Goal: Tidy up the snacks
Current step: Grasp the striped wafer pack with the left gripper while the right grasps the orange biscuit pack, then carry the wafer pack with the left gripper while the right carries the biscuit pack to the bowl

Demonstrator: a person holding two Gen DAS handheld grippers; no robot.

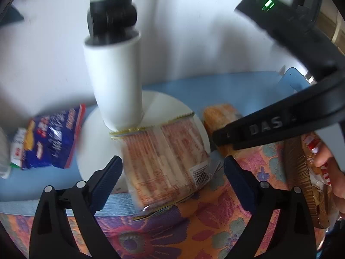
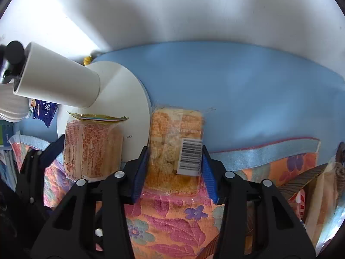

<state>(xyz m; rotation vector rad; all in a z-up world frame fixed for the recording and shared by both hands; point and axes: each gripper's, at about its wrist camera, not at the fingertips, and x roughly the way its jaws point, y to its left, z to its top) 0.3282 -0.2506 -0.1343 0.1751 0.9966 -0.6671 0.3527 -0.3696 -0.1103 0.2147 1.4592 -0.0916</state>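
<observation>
The right gripper (image 2: 174, 168) clamps a barcoded cracker pack (image 2: 172, 149) at the floral cloth's (image 2: 172, 226) far edge, just beside the white lamp base (image 2: 129, 99). The left gripper (image 1: 172, 170), jaws apart, straddles a second cracker pack (image 1: 163, 157) leaning against that base. A hard squeeze risks crushing the crackers; slick wrap may slip.

Matte black two-finger grippers with blue ribbed pads

On the left gripper (image 1: 172, 170) and right gripper (image 2: 173, 170), silver round screws are set in the black linkage arms; raised "DAS" lettering and a green light are borne by the right gripper's body.
</observation>
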